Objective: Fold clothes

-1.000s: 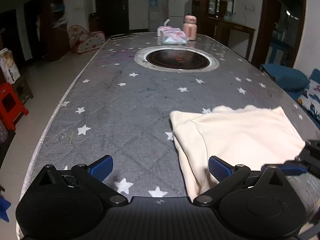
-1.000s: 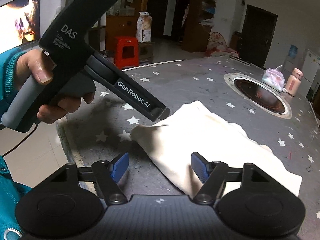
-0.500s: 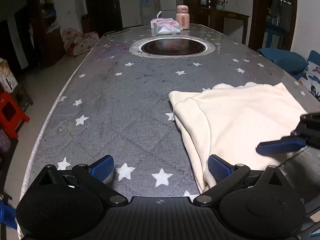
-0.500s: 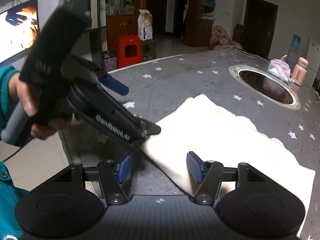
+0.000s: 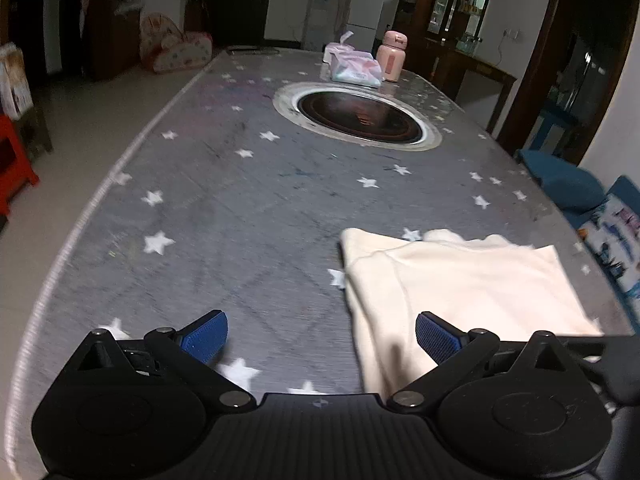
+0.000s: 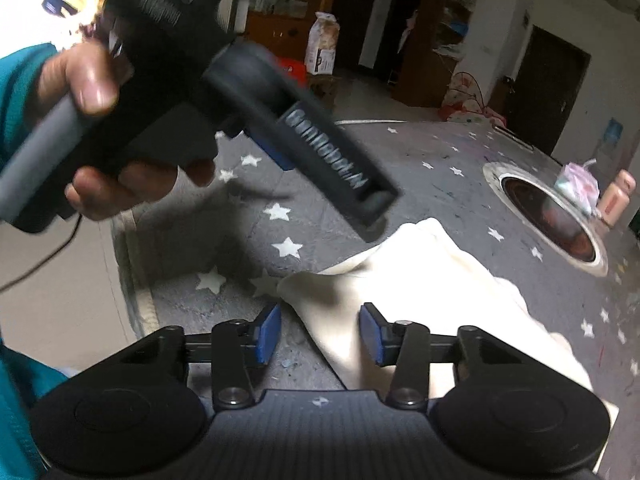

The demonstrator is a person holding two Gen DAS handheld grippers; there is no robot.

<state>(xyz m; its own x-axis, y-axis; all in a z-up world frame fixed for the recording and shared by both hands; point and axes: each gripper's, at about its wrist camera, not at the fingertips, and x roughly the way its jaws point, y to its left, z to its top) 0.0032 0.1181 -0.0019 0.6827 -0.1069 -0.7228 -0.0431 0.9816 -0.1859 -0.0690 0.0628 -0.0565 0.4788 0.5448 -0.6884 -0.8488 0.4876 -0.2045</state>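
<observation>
star-printed grey table (image 5: 248,216) carries the cream garment (image 5: 460,280) near its front edge, already folded into a rectangle. left gripper (image 5: 320,336) gapes wide, empty — right gripper (image 6: 320,330) straddles a cloth corner, unclamped; little folding seems left.

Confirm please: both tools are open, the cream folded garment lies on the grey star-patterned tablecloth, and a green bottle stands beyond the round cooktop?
Not quite: the bottle is pink, not green, as the left wrist view shows. The rest holds: the left tool and right tool are open, and the cream folded garment lies on the grey star-patterned tablecloth.
</observation>
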